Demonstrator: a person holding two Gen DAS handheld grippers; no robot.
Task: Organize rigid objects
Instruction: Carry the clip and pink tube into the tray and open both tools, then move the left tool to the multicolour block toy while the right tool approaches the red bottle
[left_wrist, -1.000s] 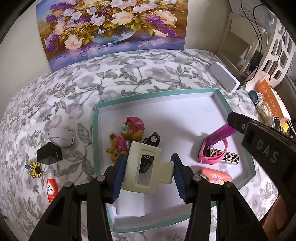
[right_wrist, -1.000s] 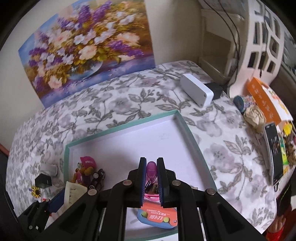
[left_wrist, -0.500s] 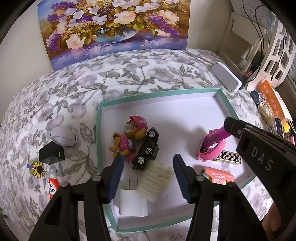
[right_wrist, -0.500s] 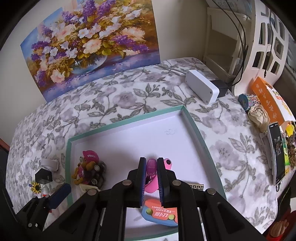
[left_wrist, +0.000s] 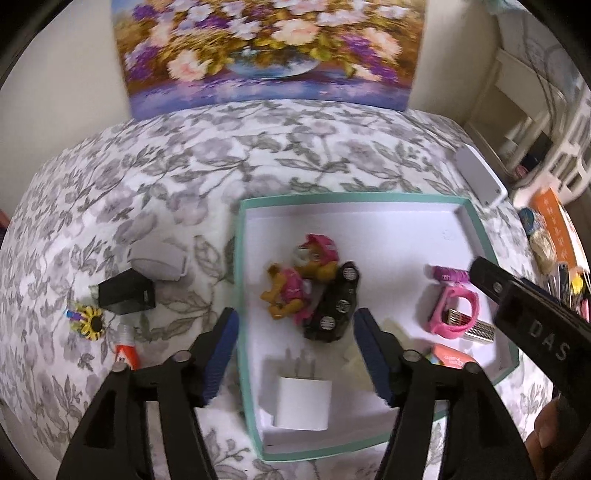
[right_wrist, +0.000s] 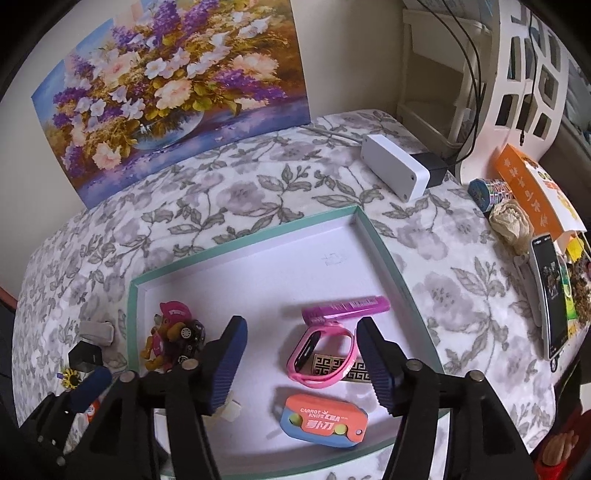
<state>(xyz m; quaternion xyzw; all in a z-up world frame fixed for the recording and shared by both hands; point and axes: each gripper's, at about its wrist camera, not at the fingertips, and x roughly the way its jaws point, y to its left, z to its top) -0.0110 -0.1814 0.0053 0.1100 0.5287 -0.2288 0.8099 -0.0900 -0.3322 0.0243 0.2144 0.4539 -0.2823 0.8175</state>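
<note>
Both hand-held grippers (left_wrist: 297, 349) (right_wrist: 301, 356) agape over tray (right_wrist: 388, 254)

- One teal-rimmed tray (right_wrist: 384, 243)
- One toy pup (left_wrist: 295, 280)
- One black toy car (left_wrist: 334, 310)
- One white charger (left_wrist: 303, 402)
- One pink watch (right_wrist: 321, 350)
- One purple tube (right_wrist: 347, 306)
- One orange carrot knife (right_wrist: 323, 421)
- One sunflower clip (left_wrist: 88, 321)
</note>
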